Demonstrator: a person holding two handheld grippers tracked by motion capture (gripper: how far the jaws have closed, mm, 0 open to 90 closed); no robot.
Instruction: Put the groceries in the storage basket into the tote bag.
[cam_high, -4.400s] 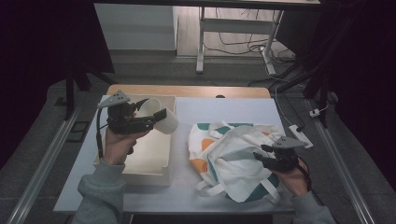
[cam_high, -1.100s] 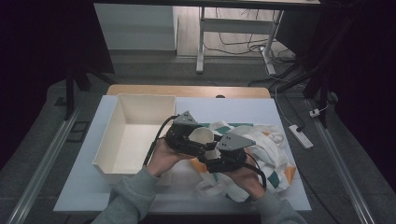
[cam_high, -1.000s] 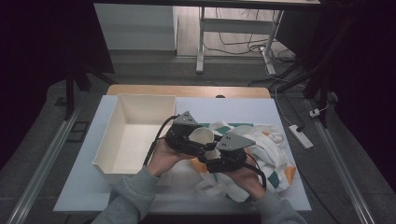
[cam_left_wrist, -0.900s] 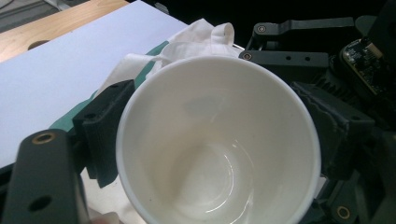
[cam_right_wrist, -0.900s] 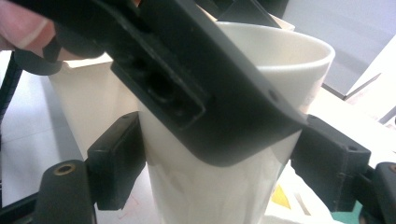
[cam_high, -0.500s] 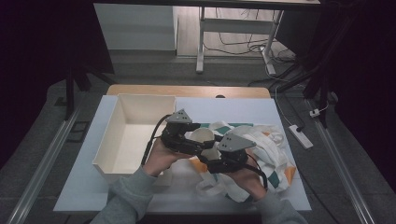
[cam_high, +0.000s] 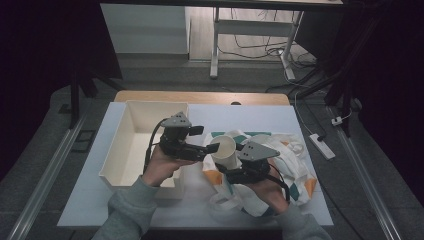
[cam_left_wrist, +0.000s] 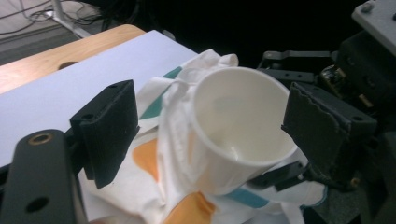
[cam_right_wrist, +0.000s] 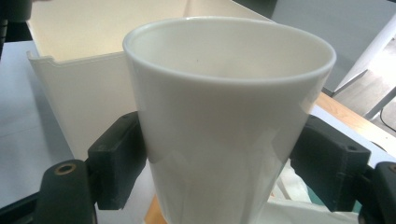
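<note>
**Between my two grippers: one white cup, changing hands**

Above the cloth bag (cam_high: 280, 165), just right of the white bin (cam_high: 131, 145), I am holding the cup (cam_high: 223, 152). My right gripper (cam_right_wrist: 224, 172) is clamping its lower wall, axis upright, slightly tilted. My left gripper (cam_left_wrist: 210, 126) is standing open, jaws either side of the rim, untouching, equally near. Cup base is lying hidden behind cloth.

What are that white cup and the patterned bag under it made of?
The cup looks like smooth, glossy plastic, possibly glazed ceramic: thick rounded rim, soft sheen. The bag seems to be thin cloth: it crumples in soft folds, matte white with orange and teal patches.
</note>
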